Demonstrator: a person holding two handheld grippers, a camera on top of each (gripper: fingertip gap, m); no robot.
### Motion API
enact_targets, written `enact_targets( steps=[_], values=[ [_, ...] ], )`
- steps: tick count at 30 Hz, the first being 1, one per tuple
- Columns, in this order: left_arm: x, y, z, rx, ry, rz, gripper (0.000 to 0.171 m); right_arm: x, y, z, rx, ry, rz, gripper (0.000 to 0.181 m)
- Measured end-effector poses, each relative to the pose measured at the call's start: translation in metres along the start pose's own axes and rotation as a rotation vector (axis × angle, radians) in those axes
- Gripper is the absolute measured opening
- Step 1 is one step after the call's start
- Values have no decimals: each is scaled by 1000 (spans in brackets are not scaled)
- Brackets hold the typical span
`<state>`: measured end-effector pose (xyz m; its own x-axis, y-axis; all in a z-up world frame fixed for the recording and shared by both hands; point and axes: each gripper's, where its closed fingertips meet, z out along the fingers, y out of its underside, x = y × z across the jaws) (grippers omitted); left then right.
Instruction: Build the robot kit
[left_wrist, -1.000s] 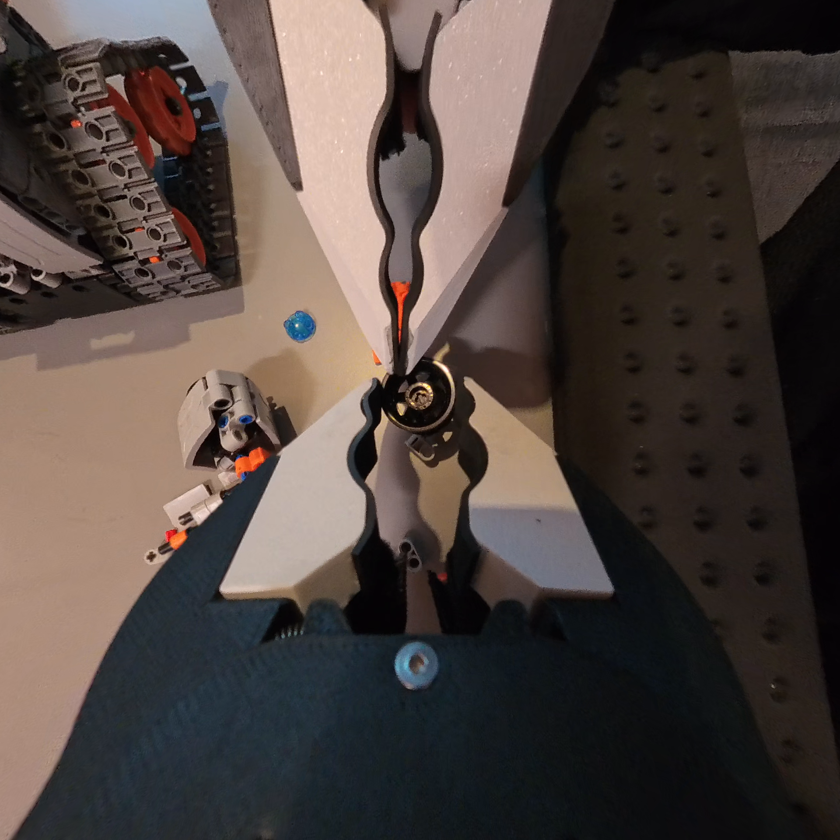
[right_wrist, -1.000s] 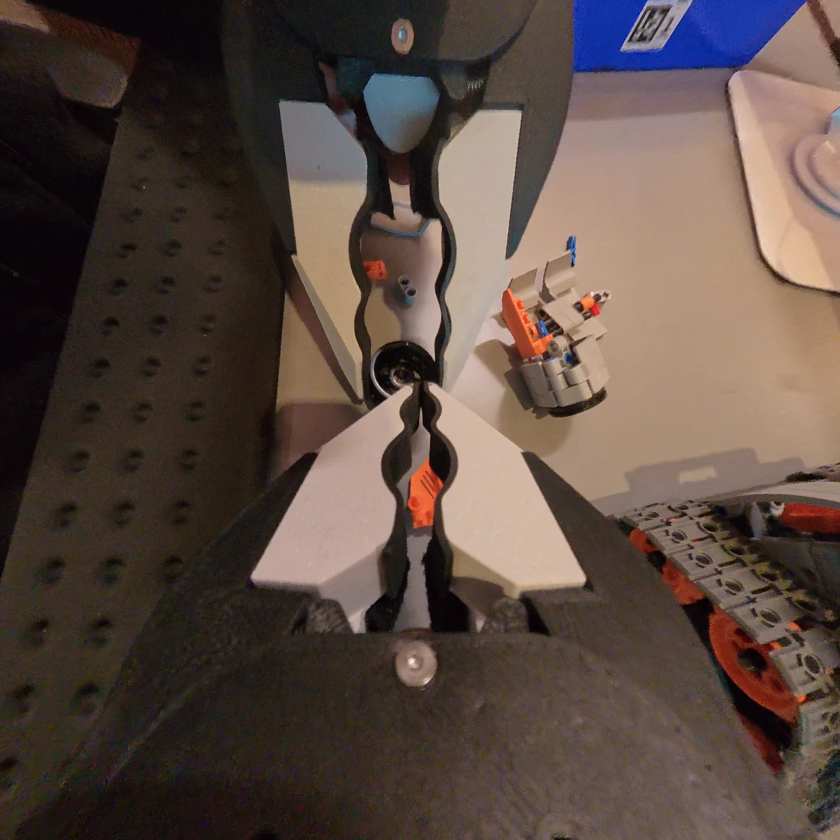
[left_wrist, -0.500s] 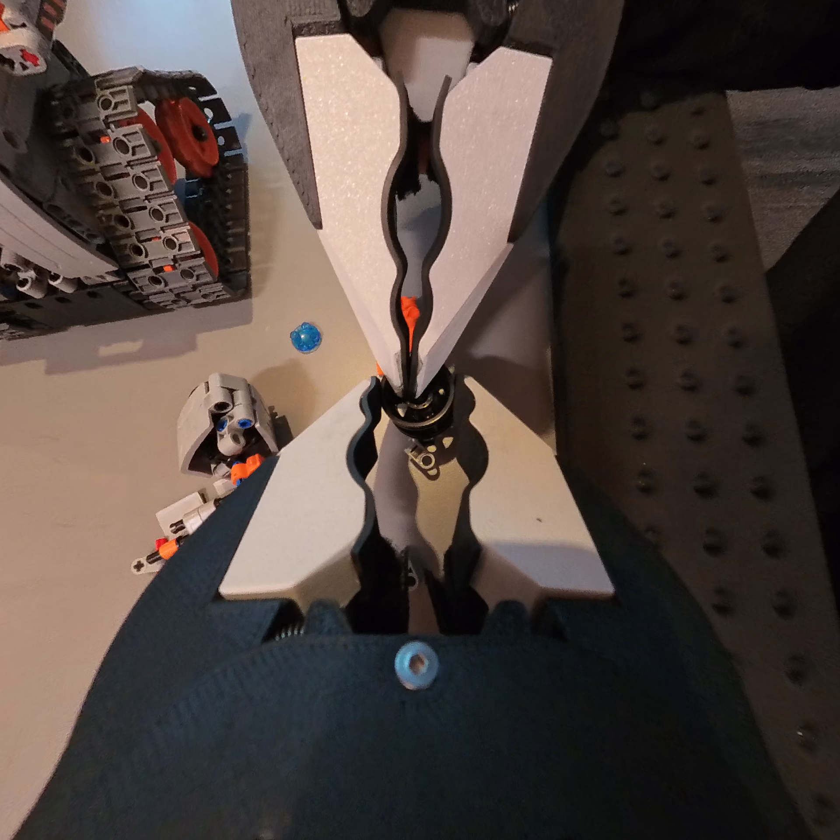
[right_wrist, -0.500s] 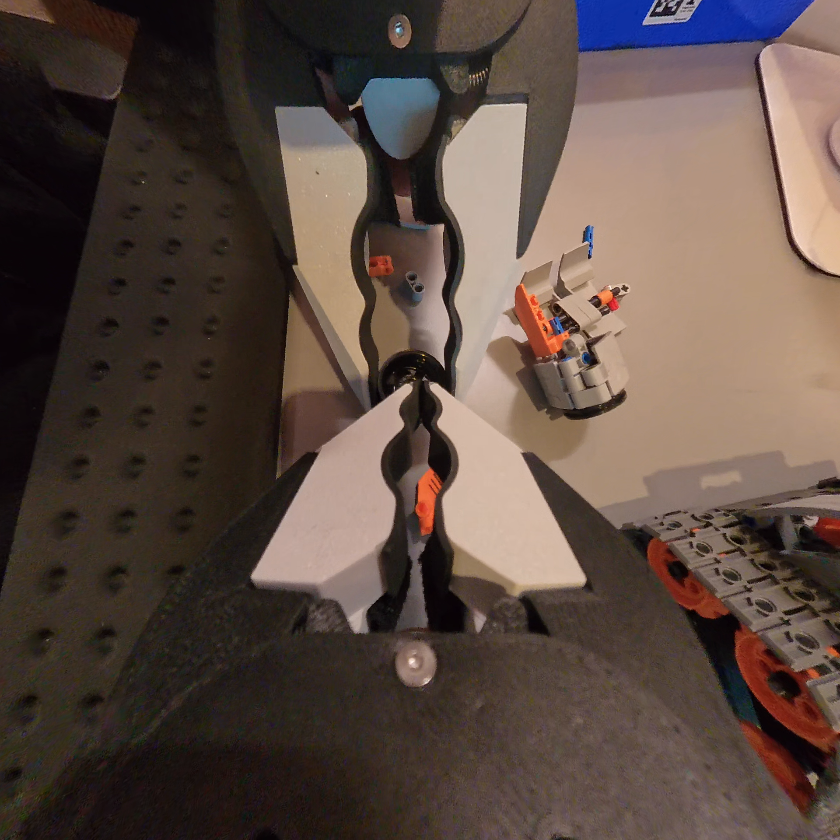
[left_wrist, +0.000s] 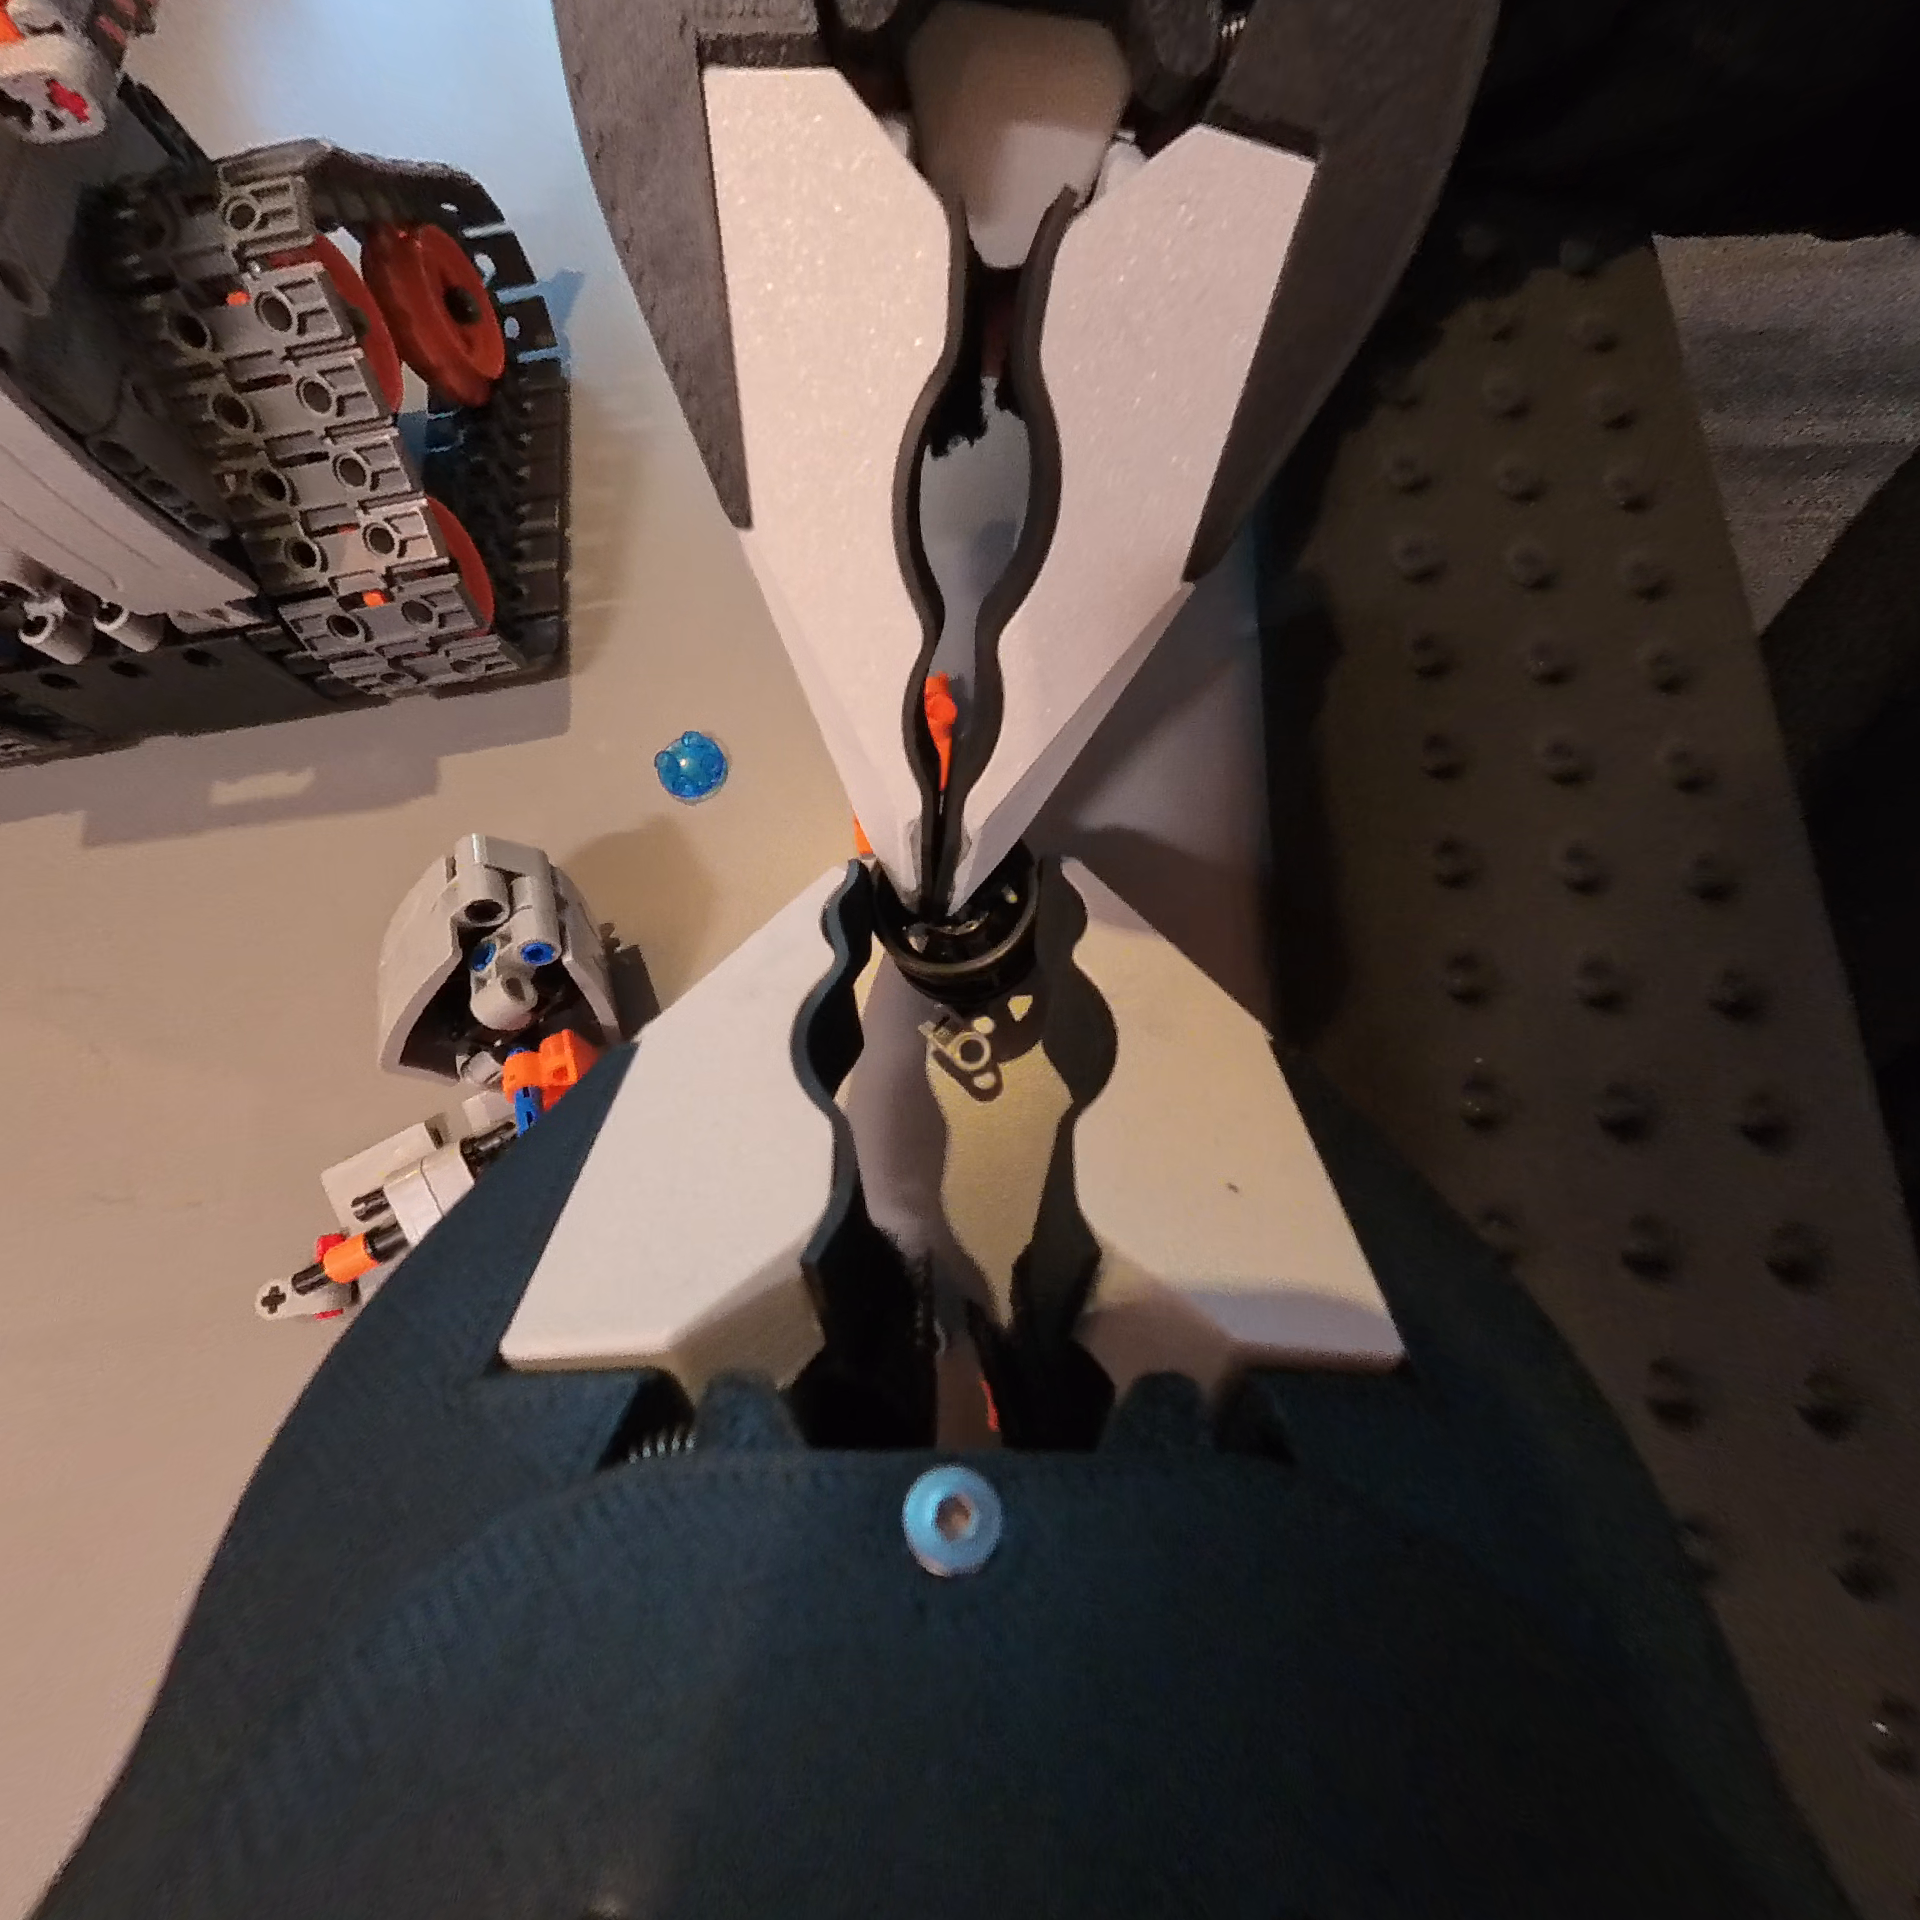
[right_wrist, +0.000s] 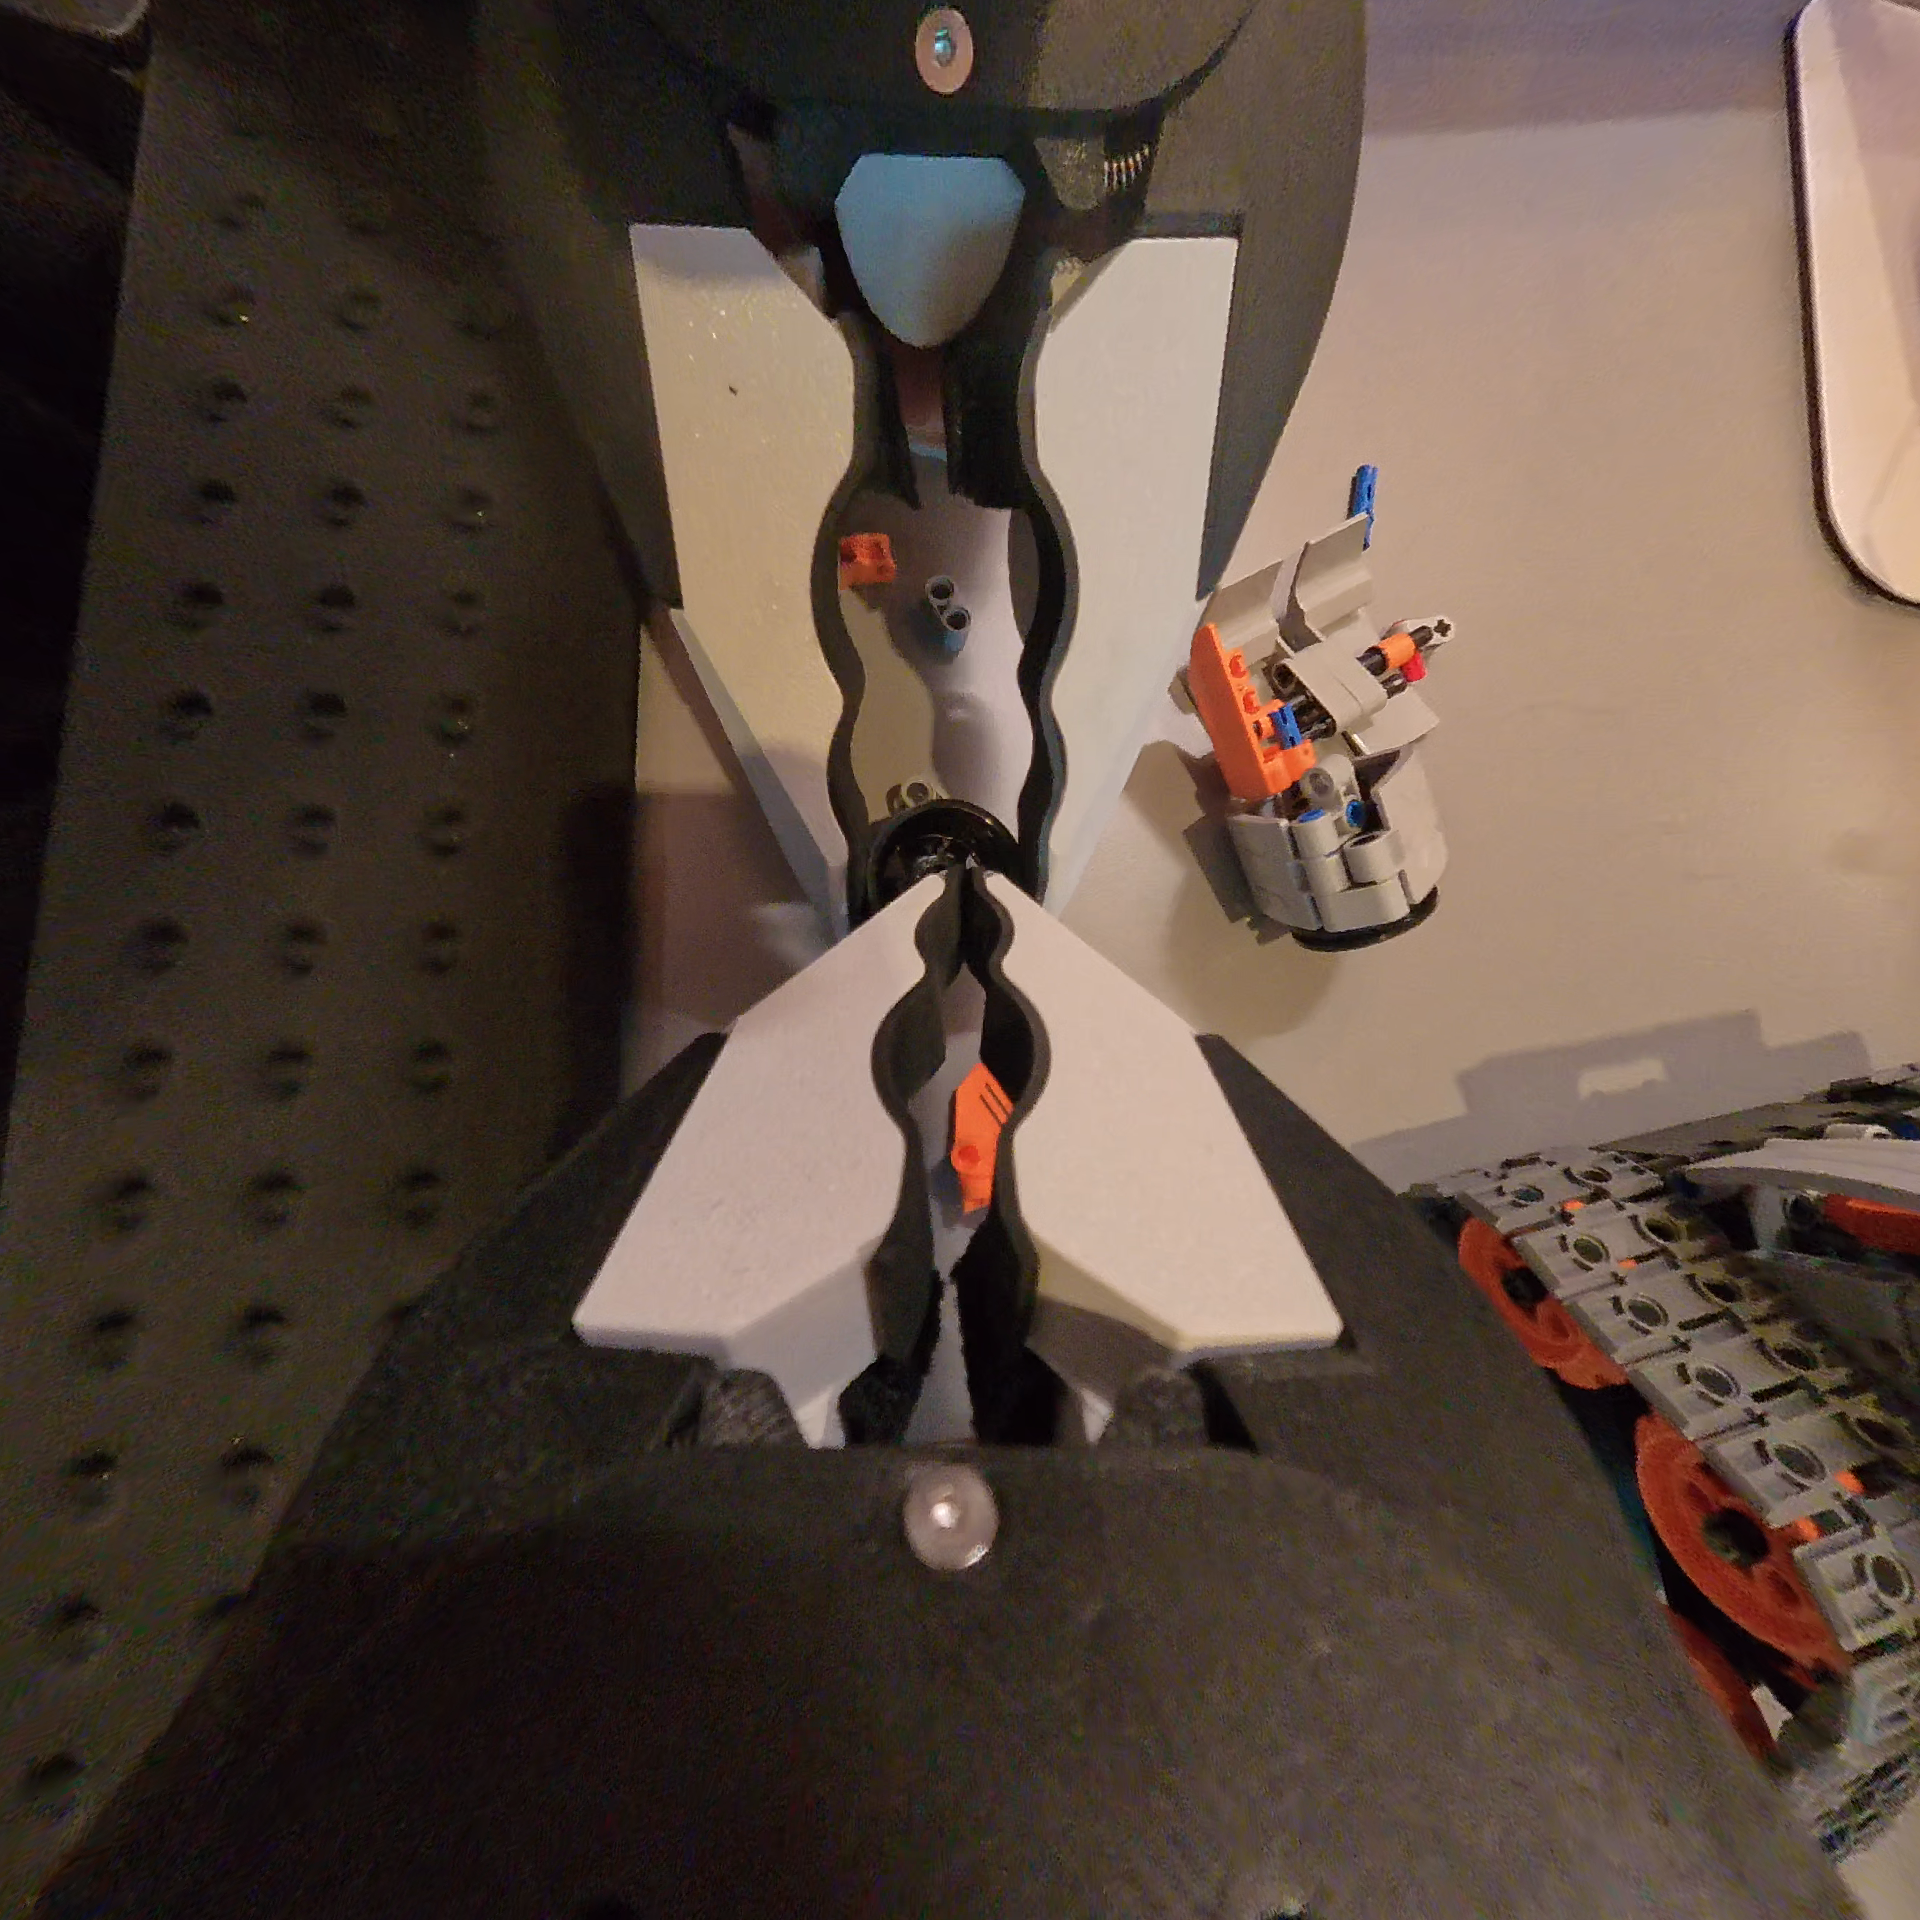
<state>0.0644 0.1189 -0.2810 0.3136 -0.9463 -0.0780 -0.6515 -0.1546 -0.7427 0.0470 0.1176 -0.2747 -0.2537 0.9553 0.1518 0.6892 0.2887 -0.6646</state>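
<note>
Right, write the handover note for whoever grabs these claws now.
Left claw: shut on a small black round plastic wheel.
Right claw: shut on a small orange plastic brick piece, tips against the wheel.
On the beige table: grey rounded brick assembly, translucent blue round stud, grey-tracked brick vehicle with red wheels.
Whether wheel and orange piece are joined cannot be told.

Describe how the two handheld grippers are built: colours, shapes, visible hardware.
Both look alike. The left gripper and right gripper each have a rounded black textured body, a silver screw at its centre, and two pale grey wedge-shaped fingers edged inside with wavy black pads. A small spring shows beside one finger base. No cables or sleeves visible.
</note>
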Motion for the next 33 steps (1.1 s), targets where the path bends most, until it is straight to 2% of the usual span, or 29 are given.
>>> enact_targets(
  steps=[8,14,19,27,33],
  values=[
    [-1,0,-2,-16,-26,18,31,3,-8,-13,81,-17,44,0],
    [0,1,-9,2,12,-33,31,0,7,-2,-15,-16,16,0],
    [-1,5,-14,-2,7,-43,36,1,0,-8,27,-16,22,0],
    [-4,18,-20,-34,-5,-84,39,4,9,-15,52,-67,110,1],
    [0,34,-17,-99,9,-84,43,-3,18,3,2,-129,123,10]
  ],
)
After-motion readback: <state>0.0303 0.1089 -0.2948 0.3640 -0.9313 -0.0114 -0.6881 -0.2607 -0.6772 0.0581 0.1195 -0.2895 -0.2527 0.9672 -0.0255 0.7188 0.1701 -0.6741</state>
